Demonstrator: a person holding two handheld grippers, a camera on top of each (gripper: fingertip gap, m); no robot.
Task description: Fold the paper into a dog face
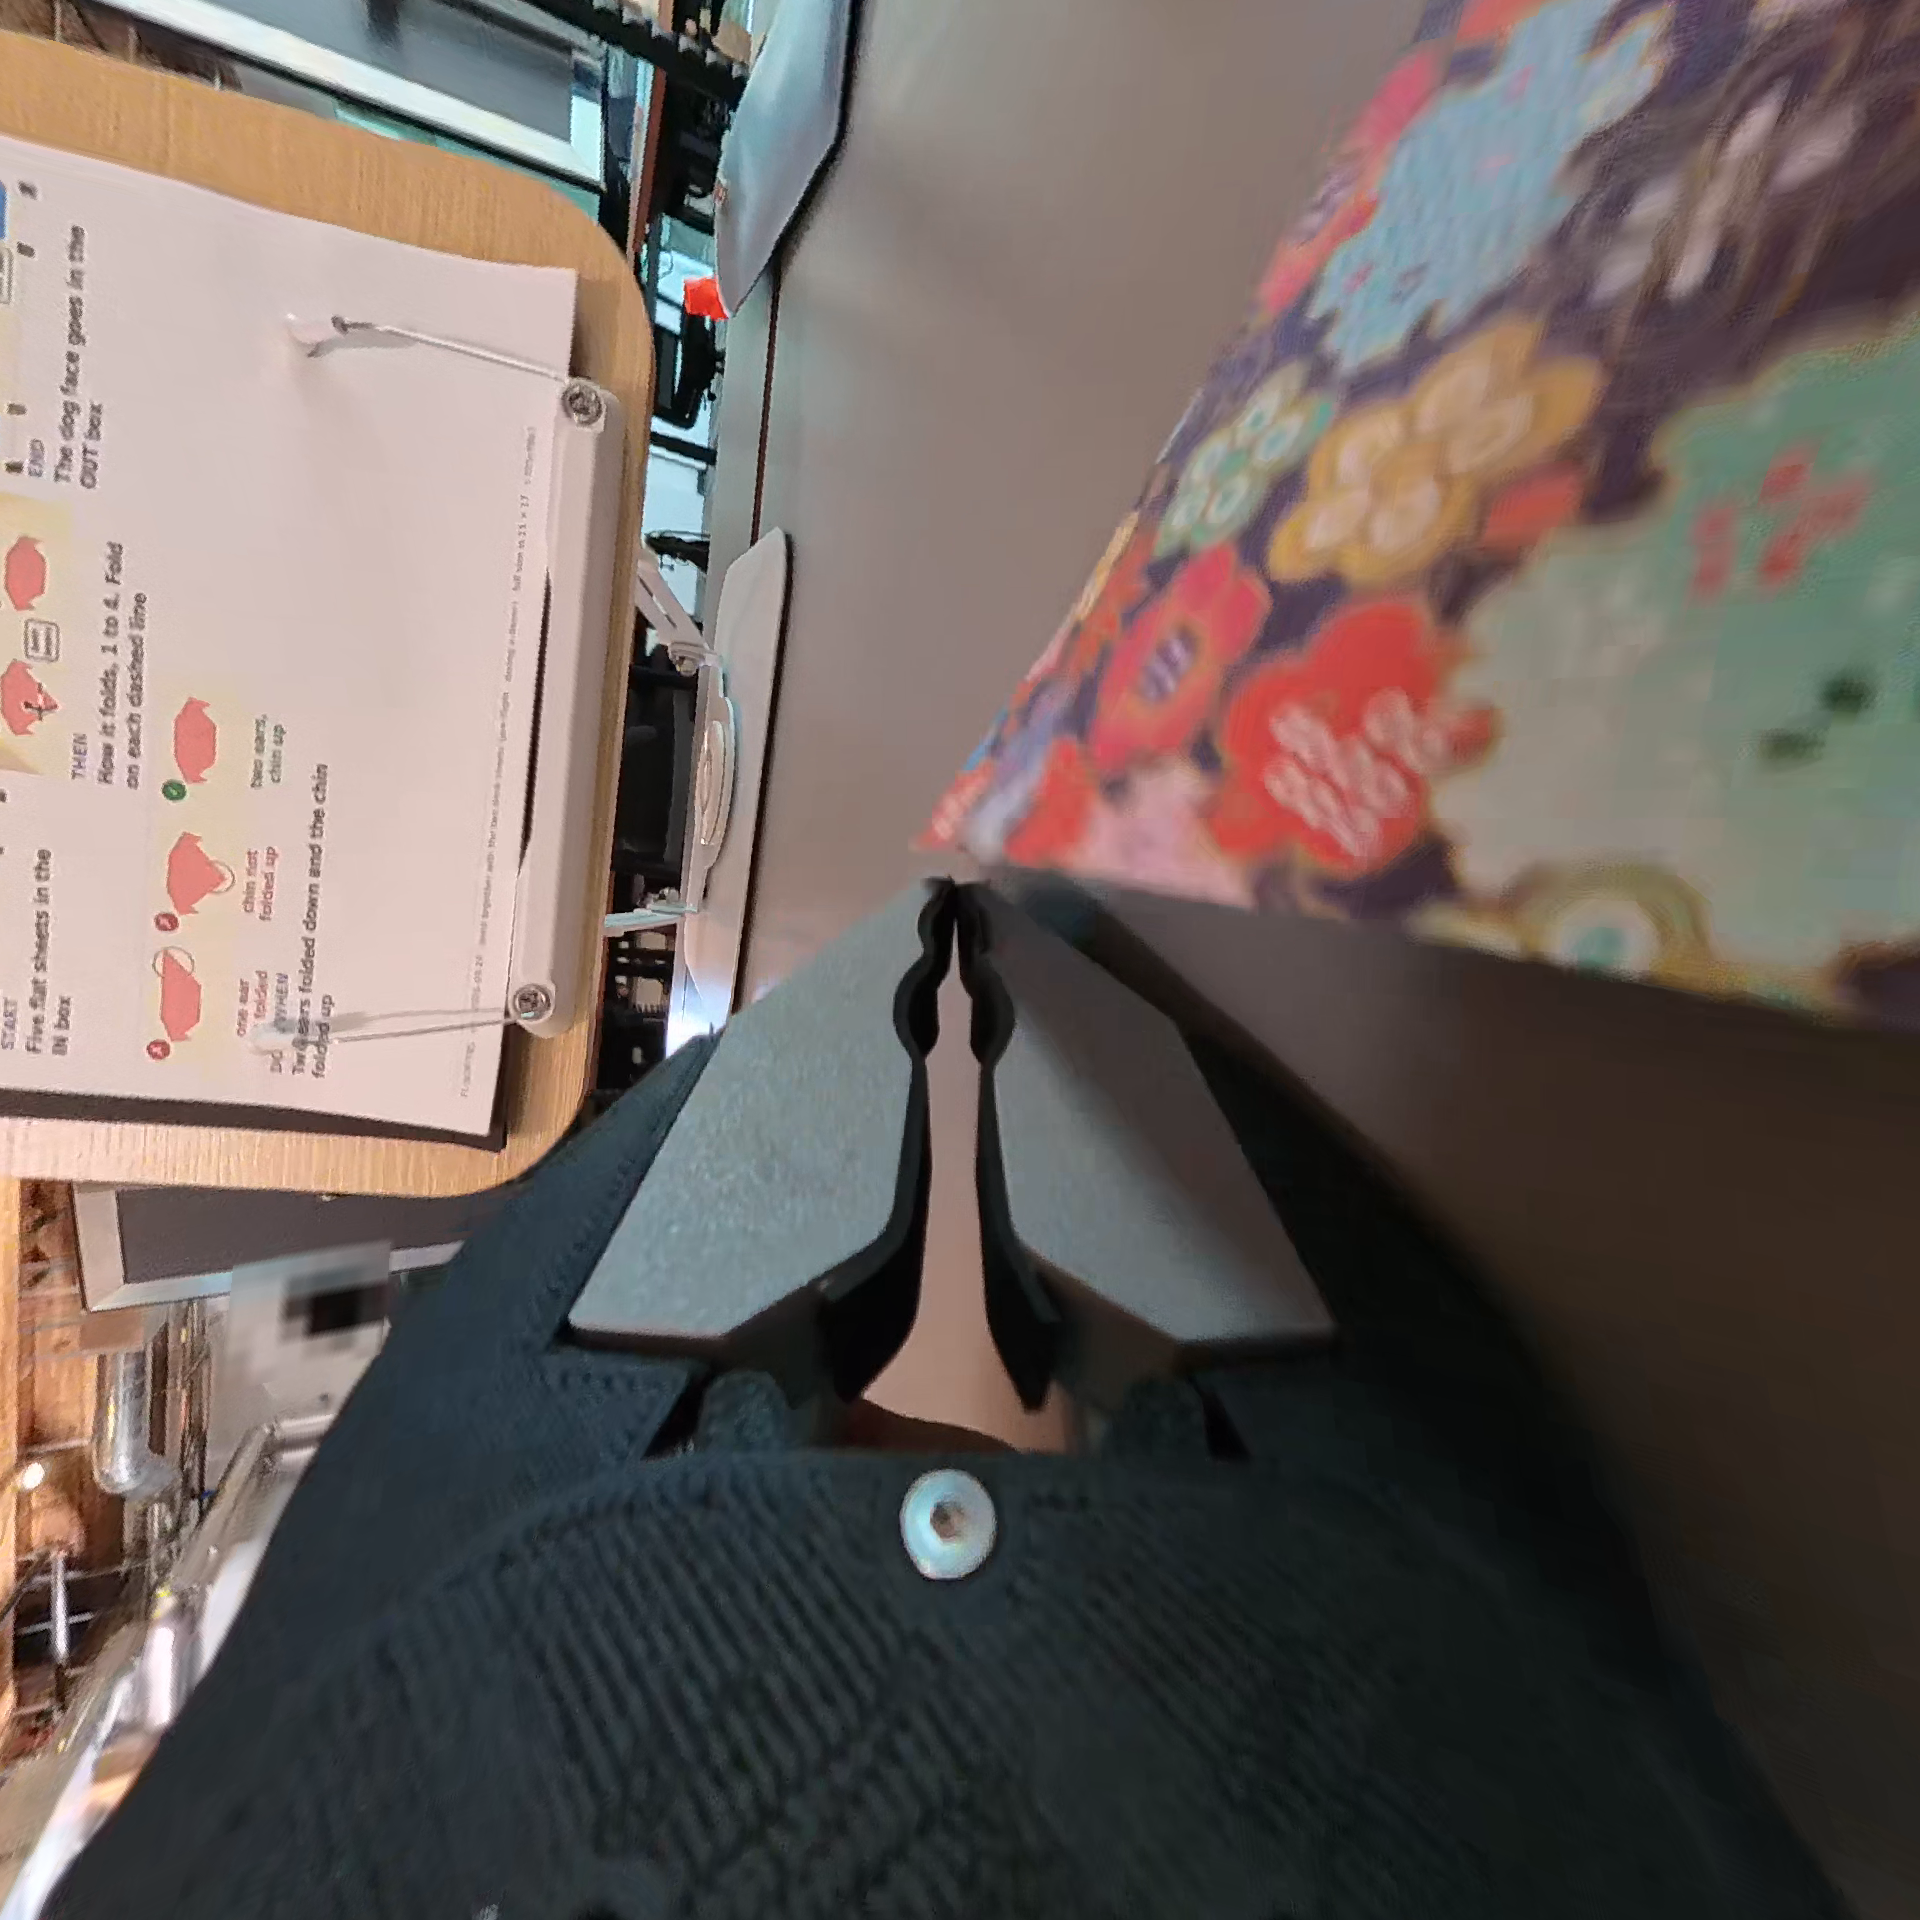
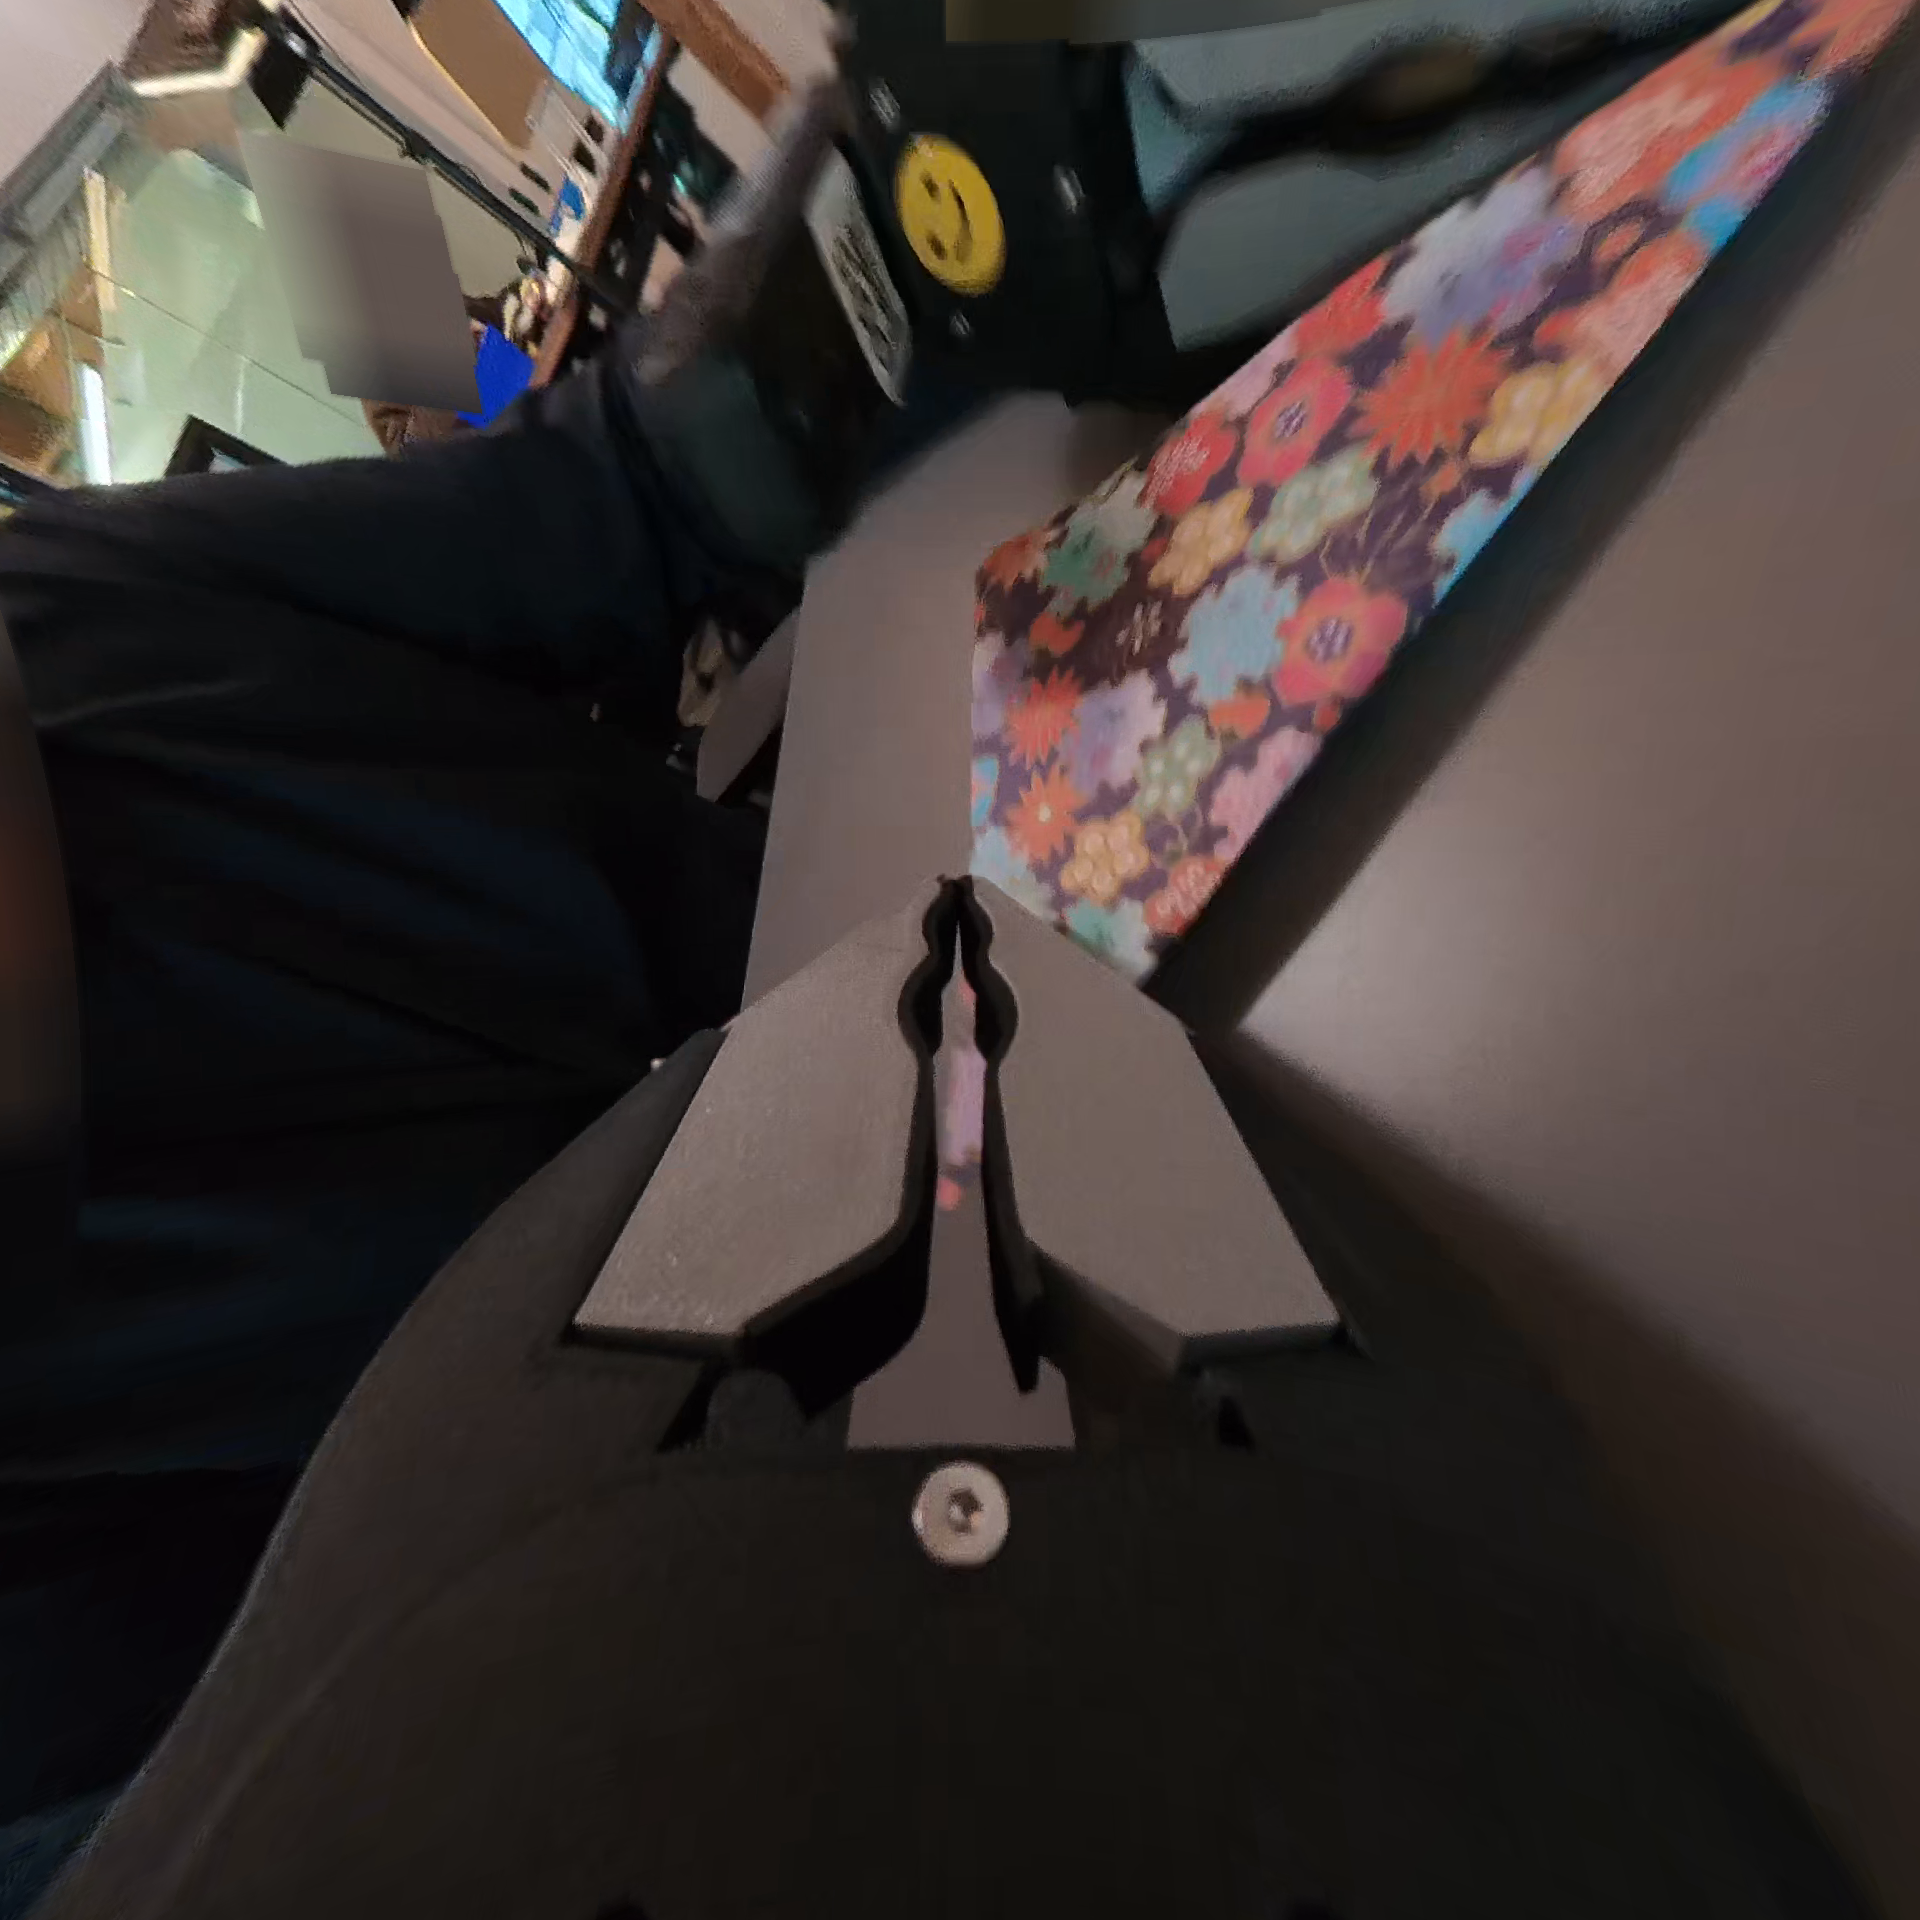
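Observation:
The paper (image 1: 1455, 540) has a bright floral print in red, teal, yellow and purple, and is blurred in both views. In the left wrist view it fills the right side, and its near corner meets the tips of my left gripper (image 1: 951, 888), which is shut on that corner. In the right wrist view the paper (image 2: 1299, 623) runs as a band from the centre to the upper right. My right gripper (image 2: 956, 885) is shut at the paper's near edge, and the print shows through the gap behind the fingertips. The paper lies low over the grey table (image 1: 987, 416).
A printed instruction sheet on a wooden clipboard stand (image 1: 312, 623) stands to the left in the left wrist view. A person's dark sleeve (image 2: 312, 831) fills the left of the right wrist view. A black device with a yellow round sticker (image 2: 951, 213) sits beyond the paper. The left gripper's tips are roughly 15 cm from the right gripper's.

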